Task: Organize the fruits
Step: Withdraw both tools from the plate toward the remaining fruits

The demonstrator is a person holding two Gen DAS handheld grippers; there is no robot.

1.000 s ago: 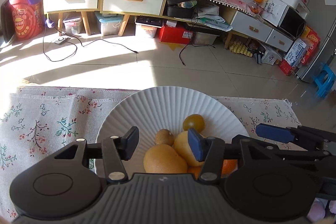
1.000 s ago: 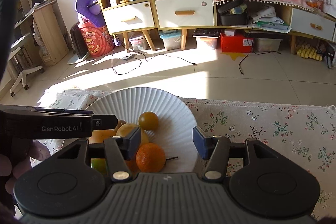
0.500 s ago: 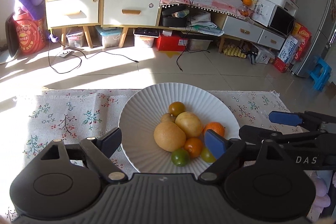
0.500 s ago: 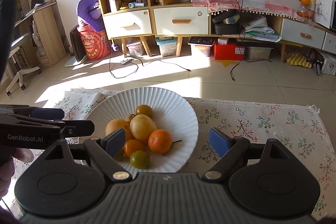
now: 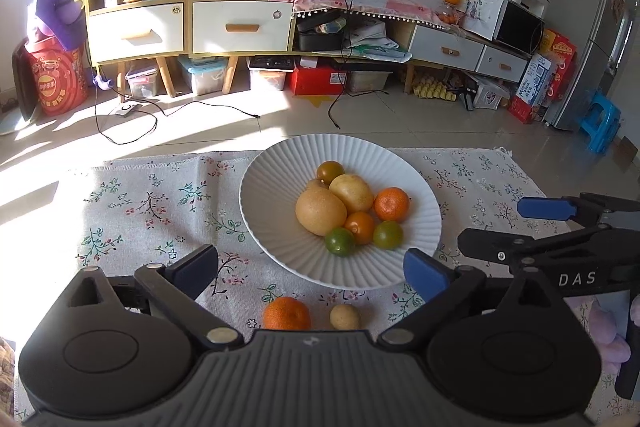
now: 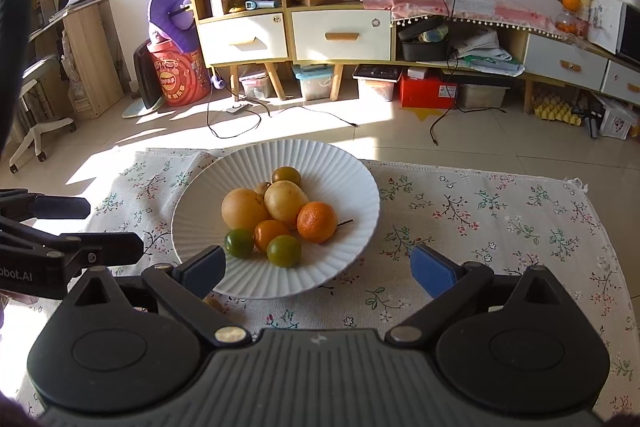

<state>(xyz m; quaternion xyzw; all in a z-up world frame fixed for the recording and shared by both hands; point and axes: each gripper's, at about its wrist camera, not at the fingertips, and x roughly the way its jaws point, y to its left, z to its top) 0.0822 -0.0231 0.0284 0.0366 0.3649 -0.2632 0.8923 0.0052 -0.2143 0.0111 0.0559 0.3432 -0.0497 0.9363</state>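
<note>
A white ribbed plate (image 5: pixel 276 187) (image 6: pixel 352 179) rests on a floral cloth and holds several fruits: a large yellow pear (image 5: pixel 320 213) (image 6: pixel 244 207), oranges, green citrus. On the cloth in front of the plate lie a loose orange (image 5: pixel 287 313) and a small yellow fruit (image 5: pixel 344 316). My left gripper (image 5: pixel 310 269) hovers over the plate's near rim, jaws still opening, nothing between them. My right gripper (image 6: pixel 318 269) also hangs at the near rim, jaws opening and empty. Each gripper shows at the other view's edge.
The floral cloth (image 5: pixel 152 211) (image 6: pixel 500 219) covers the table. Beyond its far edge is a tiled floor with cables, a wooden cabinet (image 6: pixel 288 27) with drawers, storage boxes, and a blue stool (image 5: pixel 602 119) at the right.
Both grippers pulled back from the plate and rose a little while their jaws spread wide. The fruits stayed on the plate; the loose orange and small yellow fruit came into the left view.
</note>
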